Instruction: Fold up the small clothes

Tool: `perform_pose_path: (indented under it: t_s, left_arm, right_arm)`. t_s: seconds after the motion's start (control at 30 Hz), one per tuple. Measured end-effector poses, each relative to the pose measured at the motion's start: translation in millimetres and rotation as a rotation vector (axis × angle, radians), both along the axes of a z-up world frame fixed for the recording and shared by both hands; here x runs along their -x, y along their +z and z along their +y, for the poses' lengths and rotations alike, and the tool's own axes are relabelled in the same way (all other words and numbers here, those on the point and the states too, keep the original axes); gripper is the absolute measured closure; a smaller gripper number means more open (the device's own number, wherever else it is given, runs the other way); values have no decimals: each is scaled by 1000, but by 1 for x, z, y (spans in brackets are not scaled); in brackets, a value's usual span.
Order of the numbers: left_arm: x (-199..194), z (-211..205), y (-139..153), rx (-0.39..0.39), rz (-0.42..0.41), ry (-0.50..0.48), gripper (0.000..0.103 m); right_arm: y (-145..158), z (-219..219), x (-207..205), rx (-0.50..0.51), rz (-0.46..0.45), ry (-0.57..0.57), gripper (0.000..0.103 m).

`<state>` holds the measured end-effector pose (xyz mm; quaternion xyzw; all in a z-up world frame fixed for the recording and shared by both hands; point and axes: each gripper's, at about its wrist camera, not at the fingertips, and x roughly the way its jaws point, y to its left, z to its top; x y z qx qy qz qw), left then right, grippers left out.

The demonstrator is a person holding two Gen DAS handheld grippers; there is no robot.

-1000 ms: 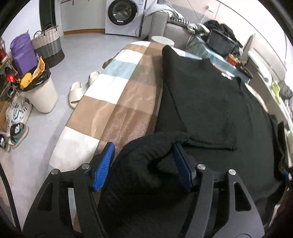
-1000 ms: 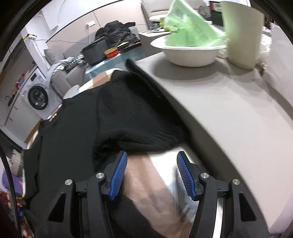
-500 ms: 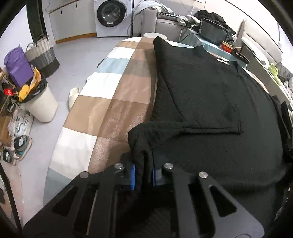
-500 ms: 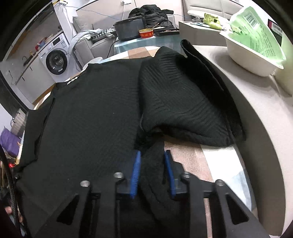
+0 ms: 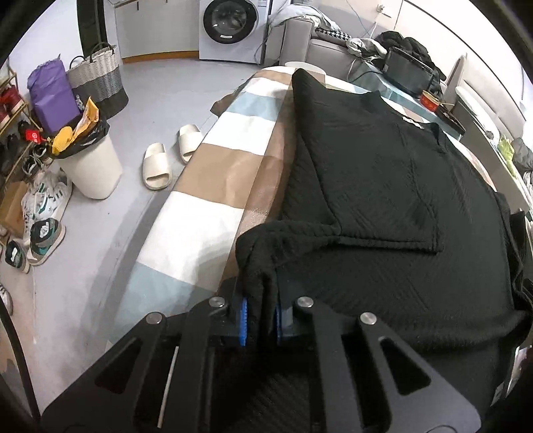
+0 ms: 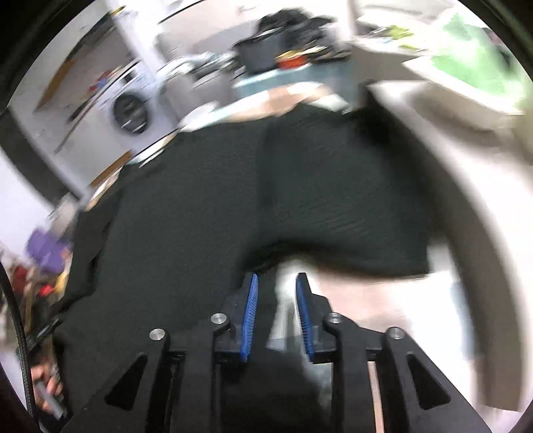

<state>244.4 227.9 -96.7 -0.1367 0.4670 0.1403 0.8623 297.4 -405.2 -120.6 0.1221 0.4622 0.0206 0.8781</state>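
The left gripper (image 5: 261, 319), whose fingers stood wide around the near corner of the black sweater (image 5: 383, 186) a second ago, is now clamped on that bunched corner, the knit pinched tight between the blue pads. The right gripper (image 6: 275, 318) had closed on the sweater's other near corner half a second back; its jaws have just been opening again, and in the blurred right wrist view only pale cloth shows in the gap, so that grip looks lost. As I judge it, the bottom-hem fold cannot start evenly until the right side takes hold again.

The sweater lies spread on a counter covered by a checked cloth (image 5: 213, 186), one sleeve already folded across its body. A pair of slippers (image 5: 168, 155), a full bin (image 5: 91, 166) and a washing machine (image 5: 230, 28) stand well apart on the floor. Nothing lies on the sweater to block the fold.
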Motion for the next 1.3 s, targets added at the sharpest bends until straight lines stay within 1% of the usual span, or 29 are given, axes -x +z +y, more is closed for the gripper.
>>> perform_pose_path:
  t_s: [0.03, 0.07, 0.13, 0.17, 0.2, 0.23, 0.37, 0.43, 0.57, 0.6, 0.63, 0.67, 0.7, 0.73, 0.77, 0.8, 0.87, 0.93, 1.03, 1.1, 1.13, 1.2, 1.23, 1.3]
  left_arm:
    - [1, -1, 0, -7, 2, -3, 94]
    - [2, -2, 0, -14, 3, -3, 94]
    - [3, -4, 1, -17, 2, 0, 94]
    - [2, -4, 0, -16, 1, 0, 94]
    - [3, -4, 1, -12, 0, 1, 94]
    - [2, -5, 1, -10, 0, 0, 94]
    - [1, -5, 1, -13, 3, 1, 94]
    - [1, -6, 2, -17, 4, 1, 94]
    - [1, -5, 2, -18, 4, 3, 94]
    - [1, -5, 2, -18, 4, 3, 94]
    - [1, -5, 2, -17, 4, 4, 94]
    - [1, -5, 2, -17, 4, 3, 94]
    - [0, -5, 3, -14, 3, 4, 94]
    - [0, -5, 2, -15, 3, 5, 94]
    - [1, -6, 2, -15, 3, 6, 94]
    - [0, -4, 2, -14, 3, 6, 94]
    - [0, -5, 3, -12, 3, 9, 94]
    - [-1, -4, 3, -12, 3, 9, 94]
    - [-1, -3, 4, -10, 4, 12, 94]
    - [-1, -3, 4, -8, 2, 12, 94]
    - [-1, -3, 4, -8, 2, 12, 94]
    - [-2, -3, 4, -5, 1, 13, 94]
    - [-2, -3, 4, -4, -2, 13, 94]
    - [-2, -3, 4, -2, -4, 15, 94]
  right_arm:
    - [2, -9, 0, 31, -5, -46, 71]
    - [4, -21, -2, 55, -3, -99, 71]
    - [3, -37, -7, 84, 21, -183, 70]
    - [2, -40, -9, 100, 23, -203, 68]
    - [0, -40, -12, 125, 27, -214, 62]
    - [-2, -40, -17, 152, 34, -221, 60]
    - [-10, -32, -36, 241, 60, -227, 57]
    - [-14, -29, -45, 288, 88, -233, 53]
    - [-17, -29, -55, 311, 102, -220, 53]
    - [-20, -29, -53, 315, 97, -209, 61]
    - [-20, -26, -54, 309, 90, -185, 82]
    - [-19, -22, -55, 295, 80, -144, 90]
    - [-19, -18, -55, 315, 70, -130, 100]
    - [-18, -16, -56, 324, 58, -119, 101]
    - [-17, -17, -56, 285, 45, -108, 101]
    - [-14, -18, -55, 275, 26, -117, 101]
    - [-7, -20, -47, 282, -6, -115, 101]
    - [4, -22, -40, 258, -49, -111, 101]
    - [28, -14, -28, 238, -131, -77, 101]
    - [47, -2, -28, 205, -200, -27, 101]
    - [58, 9, -30, 203, -233, 5, 101]
    - [76, 32, -36, 165, -303, 79, 101]
    - [86, 49, -39, 135, -334, 139, 101]
    - [95, 91, -43, 81, -363, 270, 101]
